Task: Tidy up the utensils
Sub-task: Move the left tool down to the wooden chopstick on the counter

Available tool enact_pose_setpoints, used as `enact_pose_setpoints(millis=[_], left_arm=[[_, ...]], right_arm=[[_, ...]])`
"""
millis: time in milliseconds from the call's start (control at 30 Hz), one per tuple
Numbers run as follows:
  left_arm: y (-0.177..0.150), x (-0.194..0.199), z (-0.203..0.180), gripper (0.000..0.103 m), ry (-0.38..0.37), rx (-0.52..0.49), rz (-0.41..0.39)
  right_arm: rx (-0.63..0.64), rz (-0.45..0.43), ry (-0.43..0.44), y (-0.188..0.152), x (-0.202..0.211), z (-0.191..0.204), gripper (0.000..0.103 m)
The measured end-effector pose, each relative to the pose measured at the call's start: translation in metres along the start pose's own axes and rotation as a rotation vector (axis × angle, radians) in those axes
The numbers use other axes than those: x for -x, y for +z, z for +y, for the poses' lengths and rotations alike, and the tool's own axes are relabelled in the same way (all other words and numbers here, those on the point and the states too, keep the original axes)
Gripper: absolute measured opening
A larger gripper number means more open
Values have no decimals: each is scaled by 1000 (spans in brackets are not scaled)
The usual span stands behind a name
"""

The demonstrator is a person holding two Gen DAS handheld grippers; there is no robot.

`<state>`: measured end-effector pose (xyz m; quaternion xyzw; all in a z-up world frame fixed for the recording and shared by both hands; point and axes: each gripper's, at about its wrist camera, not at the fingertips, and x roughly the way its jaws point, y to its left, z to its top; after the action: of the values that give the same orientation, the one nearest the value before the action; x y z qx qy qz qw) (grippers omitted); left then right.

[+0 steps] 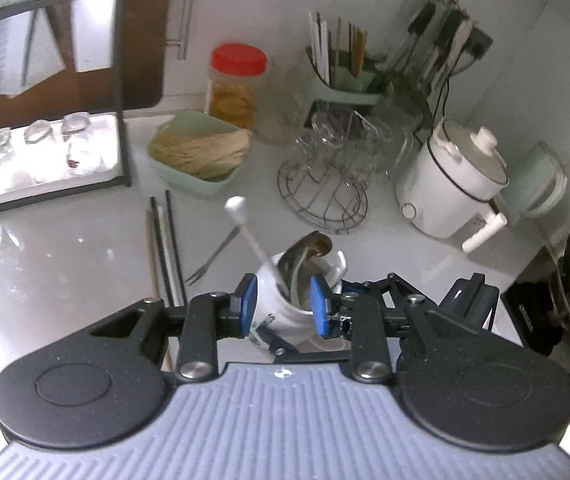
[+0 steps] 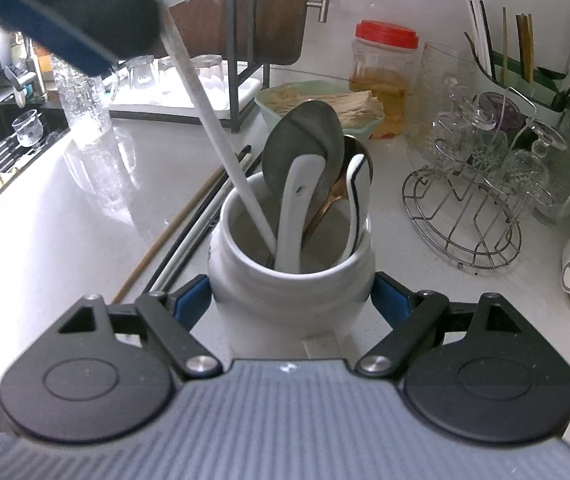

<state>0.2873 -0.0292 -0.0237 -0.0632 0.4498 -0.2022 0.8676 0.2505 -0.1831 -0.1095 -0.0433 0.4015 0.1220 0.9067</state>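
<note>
A white ceramic jar (image 2: 293,284) stands on the white counter with my right gripper (image 2: 291,300) shut on its sides. Inside it lean a grey metal spoon (image 2: 305,140), a white soup spoon (image 2: 297,200), a copper spoon, a black-striped white spoon and a long white-handled utensil (image 2: 221,152). My left gripper (image 1: 283,304) hovers above the jar (image 1: 285,312), open, with nothing between its blue pads (image 1: 319,308). The white handle's end (image 1: 235,204) sticks up free beyond them. Several chopsticks (image 1: 165,248) and a small fork (image 1: 213,256) lie on the counter left of the jar.
Behind stand a green dish of pale strands (image 1: 201,152), a red-lidded jar (image 1: 237,84), a wire rack of glasses (image 1: 325,184), a white cooker (image 1: 453,184) and a green holder with chopsticks (image 1: 345,76). A black-framed shelf of glasses (image 1: 57,152) is at left; a sink (image 2: 5,152) lies beyond.
</note>
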Motion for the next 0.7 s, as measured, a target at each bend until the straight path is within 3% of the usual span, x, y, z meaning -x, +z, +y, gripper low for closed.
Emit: enact_pose_setpoints(millis=[167, 267, 333, 567, 700], left_arm=[[-16, 20, 21, 33, 100, 32, -73], [-24, 19, 38, 35, 114, 73, -74], [-30, 16, 46, 41, 131, 88, -75], [-44, -26, 82, 44, 153, 172, -33], [-51, -54, 98, 44, 129, 200, -11]], right_arm=[[-16, -1, -17, 0, 0, 1, 88], [-21, -3, -25, -1, 0, 0, 89], [-21, -3, -30, -1, 1, 0, 89], [-49, -1, -48, -5, 5, -7, 88], [-59, 11, -61, -4, 5, -8, 88]])
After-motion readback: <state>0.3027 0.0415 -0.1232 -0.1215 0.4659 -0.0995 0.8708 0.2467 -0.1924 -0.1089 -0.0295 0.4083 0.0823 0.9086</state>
